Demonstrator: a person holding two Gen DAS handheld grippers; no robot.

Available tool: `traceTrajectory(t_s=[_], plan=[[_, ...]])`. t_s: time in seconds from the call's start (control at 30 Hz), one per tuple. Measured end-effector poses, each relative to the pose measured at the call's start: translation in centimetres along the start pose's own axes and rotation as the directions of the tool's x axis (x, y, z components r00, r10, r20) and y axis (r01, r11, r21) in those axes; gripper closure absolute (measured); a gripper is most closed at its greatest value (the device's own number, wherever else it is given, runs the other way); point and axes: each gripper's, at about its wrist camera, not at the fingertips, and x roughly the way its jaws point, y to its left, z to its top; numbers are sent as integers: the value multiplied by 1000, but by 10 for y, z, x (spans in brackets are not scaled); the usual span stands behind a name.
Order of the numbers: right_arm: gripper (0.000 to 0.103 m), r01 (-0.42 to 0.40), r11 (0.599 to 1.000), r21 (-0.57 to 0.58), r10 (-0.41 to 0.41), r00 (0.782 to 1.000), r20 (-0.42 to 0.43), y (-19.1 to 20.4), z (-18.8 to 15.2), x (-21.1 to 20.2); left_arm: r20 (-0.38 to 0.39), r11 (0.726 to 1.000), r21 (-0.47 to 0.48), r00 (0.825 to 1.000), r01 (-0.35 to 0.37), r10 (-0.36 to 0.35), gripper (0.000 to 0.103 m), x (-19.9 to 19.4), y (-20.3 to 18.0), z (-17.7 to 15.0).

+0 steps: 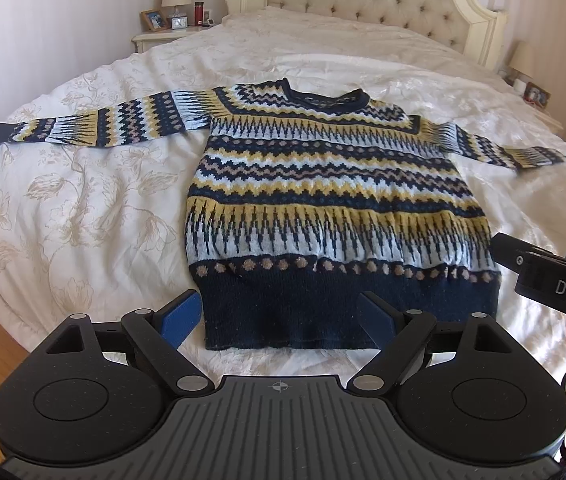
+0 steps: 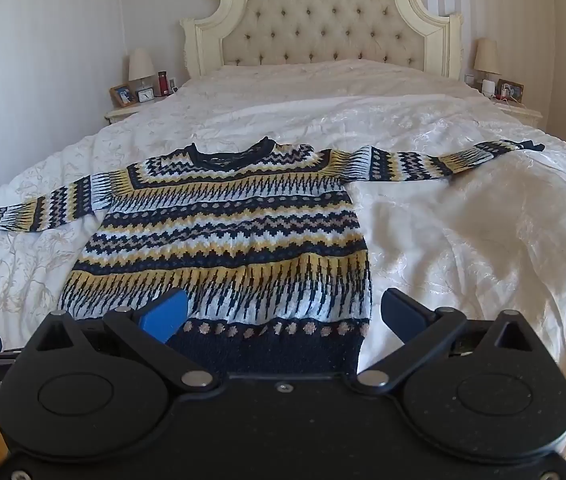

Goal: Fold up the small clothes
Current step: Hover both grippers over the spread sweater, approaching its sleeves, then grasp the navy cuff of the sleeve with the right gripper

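The left claw (image 1: pixel 281 320) stands with its blue-padded fingers (image 1: pixel 181 314) spread wide and nothing between them, poised over the navy hem of the sweater (image 1: pixel 323 200). At the right edge of the left wrist view the right claw's body juts in, cut off by the frame, with the white letters "DAS" readable on it; whatever follows is out of view.

The right claw (image 2: pixel 287 314) is likewise spread apart and empty, its fingers (image 2: pixel 165 314) straddling the sweater's lower right corner: the left finger hangs above the knit, the right one above bare quilt. Whether either claw touches the fabric cannot be told. At the left edge of the right wrist view a strip of the other tool shows, printed "nRobot", the start of the word being cut off.

The sweater is a patterned knit in navy, yellow, pale blue and tan bands, lying flat and face up on the bed (image 2: pixel 463 220), hem nearest the claws, collar toward the tufted headboard (image 2: pixel 323 28), both sleeves stretched straight out to the sides. The left cuff runs off the frame in the right wrist view.

Beyond, a nightstand (image 2: pixel 123 112) carries a lamp, a framed picture, a small clock and a red flask; their details are too small to read.
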Motion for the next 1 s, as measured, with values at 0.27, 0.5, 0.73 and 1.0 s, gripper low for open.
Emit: traceTrajectory(t_s=[0.27,0.5,0.73,1.0], plan=[[1,-8,1000,-4,8,1000,-21,1,0,8,-17,1000,-2,1000,-3,3,18,9,0,2],[1,-11,1000,-6,11,999,-51,0,2,30,-49,1000,-1,999,-10,10,18,32,-1,10],[1,-7,1000,12,8,997,-81,-11,11,76,-66,1000,5,998,-17,17,18,68,-1,35],[1,1,999,42,4,995,-100,-42,65,158,-68,998,60,998,22,-18,18,139,-10,103]])
